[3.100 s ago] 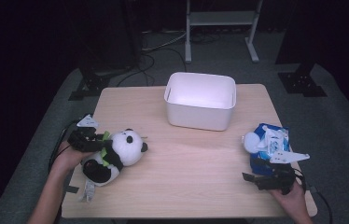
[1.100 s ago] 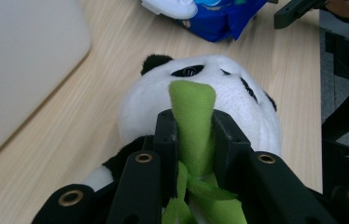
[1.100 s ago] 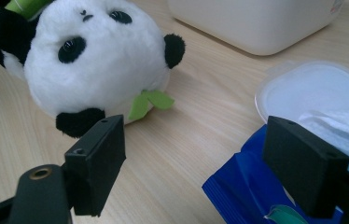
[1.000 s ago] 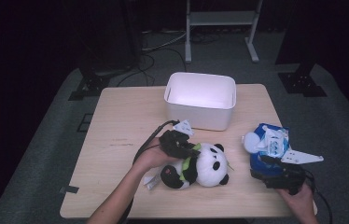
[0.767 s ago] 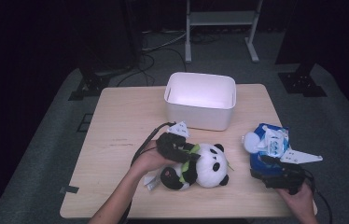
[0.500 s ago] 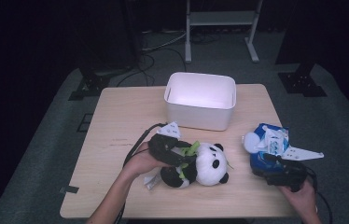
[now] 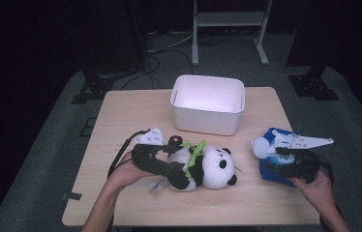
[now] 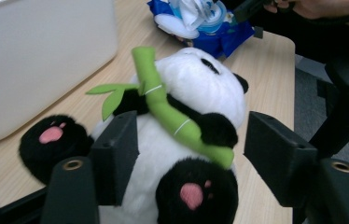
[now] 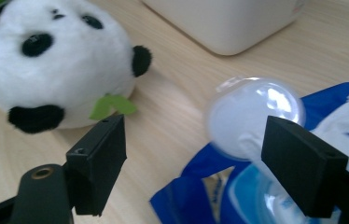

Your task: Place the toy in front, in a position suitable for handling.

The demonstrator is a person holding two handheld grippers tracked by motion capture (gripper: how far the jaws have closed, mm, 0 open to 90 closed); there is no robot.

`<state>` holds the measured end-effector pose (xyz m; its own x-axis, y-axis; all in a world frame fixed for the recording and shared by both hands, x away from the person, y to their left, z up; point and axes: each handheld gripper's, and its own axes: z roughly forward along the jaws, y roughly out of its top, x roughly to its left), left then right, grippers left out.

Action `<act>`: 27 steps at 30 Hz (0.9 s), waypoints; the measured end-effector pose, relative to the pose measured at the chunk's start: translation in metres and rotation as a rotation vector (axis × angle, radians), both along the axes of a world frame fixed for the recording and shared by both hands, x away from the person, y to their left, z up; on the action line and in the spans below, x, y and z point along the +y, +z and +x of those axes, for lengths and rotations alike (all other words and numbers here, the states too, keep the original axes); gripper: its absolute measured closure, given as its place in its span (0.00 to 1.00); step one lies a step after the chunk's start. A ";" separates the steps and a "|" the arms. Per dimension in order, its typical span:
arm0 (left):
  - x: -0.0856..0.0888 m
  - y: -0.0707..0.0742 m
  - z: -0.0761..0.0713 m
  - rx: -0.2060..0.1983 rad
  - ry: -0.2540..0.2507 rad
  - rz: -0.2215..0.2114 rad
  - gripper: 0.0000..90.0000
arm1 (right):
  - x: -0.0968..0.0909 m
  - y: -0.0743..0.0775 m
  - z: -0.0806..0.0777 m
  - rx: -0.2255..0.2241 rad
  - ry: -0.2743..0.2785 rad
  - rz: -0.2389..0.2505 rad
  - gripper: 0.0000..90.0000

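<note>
A black-and-white plush panda (image 7: 208, 166) with a green bamboo stalk (image 8: 172, 116) lies on its back in the middle of the wooden table (image 7: 121, 116). My left gripper (image 7: 172, 166) is at its feet. Its jaws have just been opening; they stand on either side of the panda's body (image 8: 186, 93) and do not press on it. My right gripper (image 7: 278, 162) hovers open over a blue wipes pack (image 7: 272, 135) at the right. The pack's round white lid (image 9: 252, 112) shows between its jaws, and the panda's head (image 9: 56, 60) lies to their left.
A white rectangular bin (image 7: 208, 104) stands at the back middle of the table, just behind the panda. The blue pack (image 8: 200, 23) lies beyond the panda's head. A dark floor with cables and stand legs surrounds the table.
My left gripper let go of the panda, its jaws spread, and it drew back to the left. The panda stays in the table's middle. The right gripper lifted a little over the blue pack.
</note>
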<state>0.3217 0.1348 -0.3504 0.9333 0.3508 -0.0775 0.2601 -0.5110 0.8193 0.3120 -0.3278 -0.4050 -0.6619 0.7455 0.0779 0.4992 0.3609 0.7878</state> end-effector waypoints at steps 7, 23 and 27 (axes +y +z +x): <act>0.015 -0.007 -0.002 -0.001 0.017 -0.028 0.33 | -0.007 0.012 0.025 0.006 -0.043 -0.057 0.23; 0.021 -0.025 -0.002 0.038 0.025 -0.021 0.31 | -0.014 0.004 0.082 0.121 -0.111 -0.153 0.38; 0.020 -0.029 -0.001 0.055 0.018 -0.019 0.30 | -0.012 0.000 0.084 0.147 -0.127 -0.193 0.53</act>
<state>0.3206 0.1544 -0.3795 0.9212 0.3650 -0.1349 0.3135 -0.4907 0.8130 0.3957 -0.3403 -0.4053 -0.5543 0.8322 0.0150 0.6542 0.4245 0.6260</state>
